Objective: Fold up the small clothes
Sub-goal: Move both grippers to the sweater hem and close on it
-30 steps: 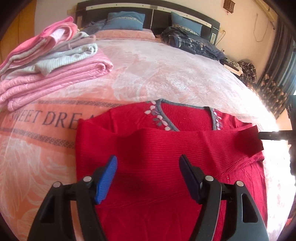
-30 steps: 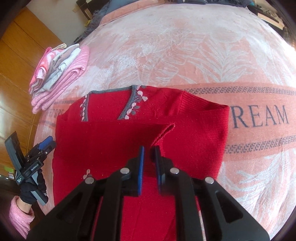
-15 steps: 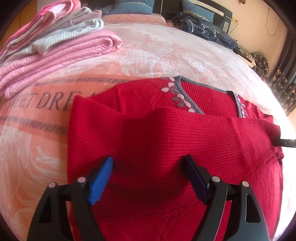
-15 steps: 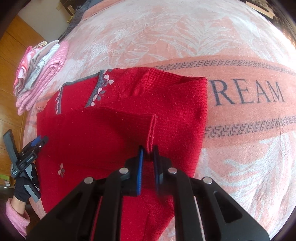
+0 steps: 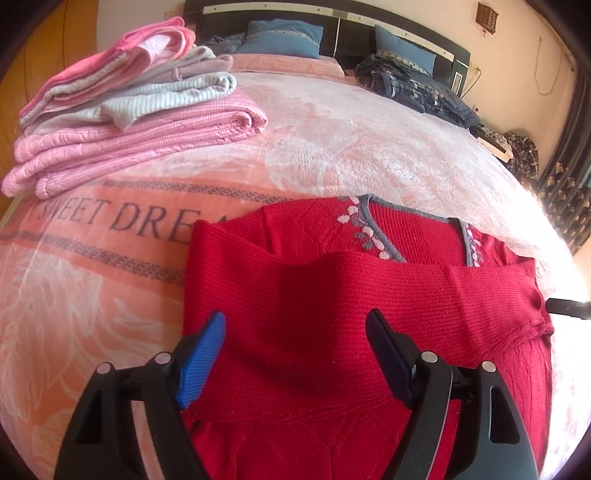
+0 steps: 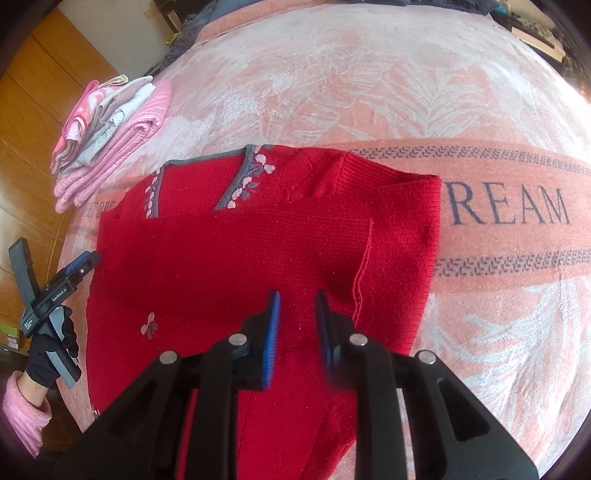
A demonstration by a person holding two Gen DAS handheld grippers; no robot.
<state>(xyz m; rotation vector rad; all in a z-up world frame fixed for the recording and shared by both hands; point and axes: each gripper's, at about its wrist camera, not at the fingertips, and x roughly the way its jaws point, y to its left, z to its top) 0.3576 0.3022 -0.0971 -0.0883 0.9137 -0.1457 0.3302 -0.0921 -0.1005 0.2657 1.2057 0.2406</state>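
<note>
Red sweater [image 5: 332,332] lies flat on the bed [image 5: 332,147], over the peach blanket [image 6: 406,92] with the "SWEET DREAM" lettering, neckline (grey trim, small pink-white flowers) toward the headboard [image 5: 332,22]. A sleeve is folded across the chest, its cuff edge ending near the sweater's right side in the right wrist view. Left gripper [image 5: 295,354] hovers low over the sweater's left half, jaws spread wide, nothing between them, only red knit showing in the gap. Right gripper [image 6: 297,325] sits over the lower middle of the sweater just beside the sleeve cuff, jaws parted a narrow way, holding nothing. Stack of folded clothes [image 5: 122,103] (pink, grey, striped) rests on the bed's left far corner, well apart from the sweater. Gloved hand [image 6: 51,347] with pink sleeve [image 6: 22,417] visible at the bed's left edge, holding the left gripper's handle. Blue pillows [image 5: 280,33] and dark plaid bedding [image 5: 417,88] at the head of the bed.
</note>
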